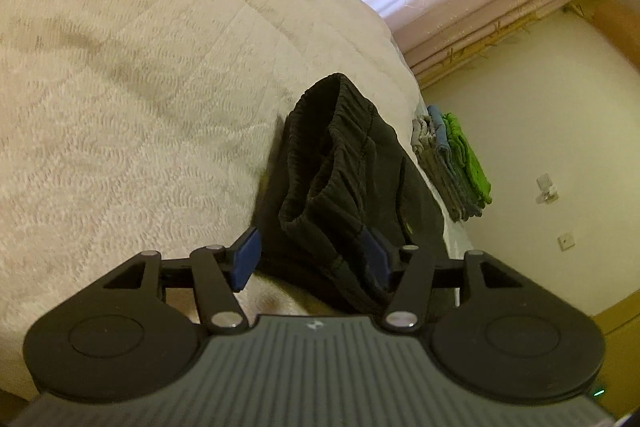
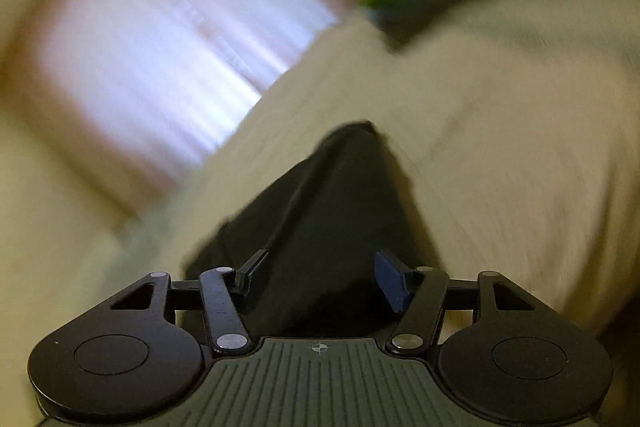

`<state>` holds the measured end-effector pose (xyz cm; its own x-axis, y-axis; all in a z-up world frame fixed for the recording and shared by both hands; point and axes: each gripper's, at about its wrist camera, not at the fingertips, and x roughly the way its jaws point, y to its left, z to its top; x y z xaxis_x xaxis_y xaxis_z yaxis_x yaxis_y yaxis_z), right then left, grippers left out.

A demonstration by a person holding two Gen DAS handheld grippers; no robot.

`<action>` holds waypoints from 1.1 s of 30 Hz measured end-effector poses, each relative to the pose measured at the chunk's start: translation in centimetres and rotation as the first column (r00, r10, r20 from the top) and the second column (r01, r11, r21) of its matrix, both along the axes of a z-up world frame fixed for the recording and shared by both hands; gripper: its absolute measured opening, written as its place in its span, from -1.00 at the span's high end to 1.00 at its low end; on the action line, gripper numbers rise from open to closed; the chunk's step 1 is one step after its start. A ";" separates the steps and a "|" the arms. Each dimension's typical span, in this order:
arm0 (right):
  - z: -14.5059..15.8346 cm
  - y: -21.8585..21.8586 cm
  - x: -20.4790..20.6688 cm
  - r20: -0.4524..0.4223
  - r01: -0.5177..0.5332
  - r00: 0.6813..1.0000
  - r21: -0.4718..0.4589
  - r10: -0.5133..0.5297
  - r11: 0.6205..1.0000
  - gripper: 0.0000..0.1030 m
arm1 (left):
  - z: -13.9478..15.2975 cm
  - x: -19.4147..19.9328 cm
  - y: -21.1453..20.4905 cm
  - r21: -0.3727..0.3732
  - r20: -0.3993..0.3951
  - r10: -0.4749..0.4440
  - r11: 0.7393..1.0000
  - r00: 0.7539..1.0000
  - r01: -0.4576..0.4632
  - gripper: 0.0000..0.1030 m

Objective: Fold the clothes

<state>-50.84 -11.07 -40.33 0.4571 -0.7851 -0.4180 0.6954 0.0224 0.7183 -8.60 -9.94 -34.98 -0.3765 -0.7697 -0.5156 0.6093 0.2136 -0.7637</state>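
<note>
Lying on the cream quilted bedspread (image 1: 140, 75) near its edge, the black shorts (image 1: 344, 179) show a gathered elastic waistband. The left gripper (image 1: 310, 259) stands wide apart around the near end of the cloth, clamping nothing. The right gripper (image 2: 322, 281), in a blurred view, is likewise spread over the dark fabric. A folded stack topped with green (image 1: 460, 163) sits farther along the bed.

black trousers (image 1: 352, 179), cream textured bedspread (image 1: 140, 87), green-topped folded stack (image 1: 460, 163), blue-padded tongs (image 1: 310, 259)
</note>
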 end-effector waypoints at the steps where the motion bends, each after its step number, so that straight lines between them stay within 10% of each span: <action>1: -0.8 0.0 -1.3 0.097 0.021 0.995 0.036 -0.024 0.999 -0.20 | -0.2 0.0 0.0 -0.002 -0.013 0.006 1.000 1.000 -0.006 -0.04; 6: -3.5 0.1 -4.1 0.369 0.066 0.922 0.146 -0.116 0.987 -0.19 | -1.0 -0.3 -0.5 0.004 -0.050 0.044 0.999 0.998 -0.044 -0.04; 18: -6.2 0.1 -6.0 0.538 0.026 0.822 0.290 -0.186 0.957 -0.19 | -1.8 -0.8 -1.8 0.013 -0.051 0.082 0.997 0.995 -0.081 -0.02; 20: -7.1 -0.7 -5.8 0.558 0.037 0.803 0.301 -0.207 0.953 0.14 | -1.9 -0.9 -1.9 0.001 -0.040 0.089 0.996 0.995 -0.089 0.23; 24: -6.8 -1.3 -5.6 0.472 0.057 0.865 0.245 -0.170 0.968 0.67 | -1.7 -1.5 -2.1 -0.044 0.042 0.100 0.994 0.994 -0.098 0.48; 27: -4.1 -0.6 -3.9 0.211 0.058 0.975 0.061 -0.070 0.996 0.72 | -1.8 -1.7 -1.9 -0.080 0.081 0.107 0.992 0.991 -0.100 0.50; 33: -6.0 -0.8 -3.8 0.109 0.044 0.992 0.129 -0.058 0.991 0.70 | -2.0 -2.2 -1.7 -0.069 0.120 0.095 0.994 0.988 -0.087 0.48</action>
<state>-54.65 -11.85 -46.37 0.4675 -0.7527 -0.4635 0.6079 -0.1069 0.7868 -10.77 -11.67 -37.02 -0.2400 -0.8306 -0.5025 0.6795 0.2260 -0.6980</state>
